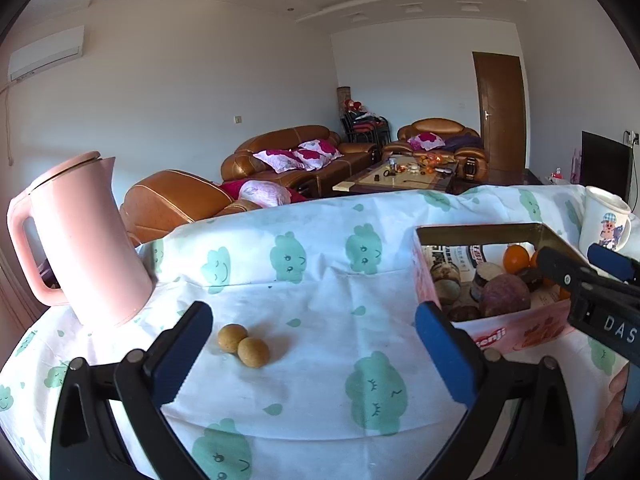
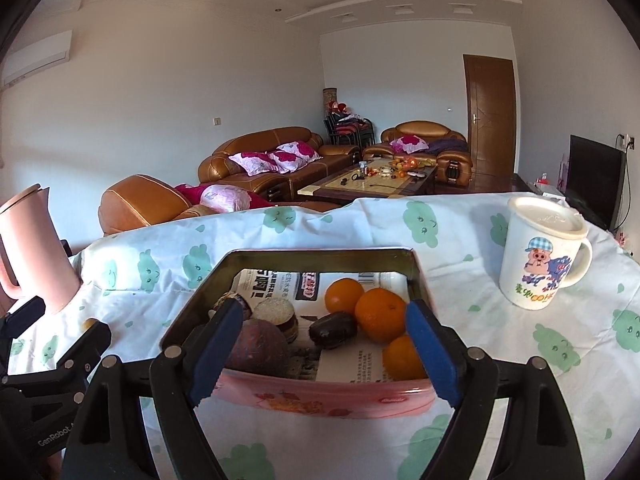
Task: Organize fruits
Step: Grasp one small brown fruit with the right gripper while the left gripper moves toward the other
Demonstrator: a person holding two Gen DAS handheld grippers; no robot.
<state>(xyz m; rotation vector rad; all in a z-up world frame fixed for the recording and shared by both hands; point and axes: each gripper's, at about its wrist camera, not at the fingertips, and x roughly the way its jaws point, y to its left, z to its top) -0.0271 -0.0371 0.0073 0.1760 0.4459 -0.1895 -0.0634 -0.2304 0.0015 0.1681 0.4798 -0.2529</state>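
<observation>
Pink tin [image 2: 304,394] rim sits between the right gripper [image 2: 326,350] spread jaws; left gripper [image 1: 316,356] jaws spread, empty.

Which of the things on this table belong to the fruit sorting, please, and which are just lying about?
Belongs to the job: pink tin, oranges in it, purple fruit, two small tan fruits left on the cloth.

Lying about: pink kettle, lidded cartoon mug.

left tool [image 1: 312,354]: black frame, blue ridged pads, silver screws | right tool [image 2: 324,354]: same, white "GenRobot" lettering
</observation>
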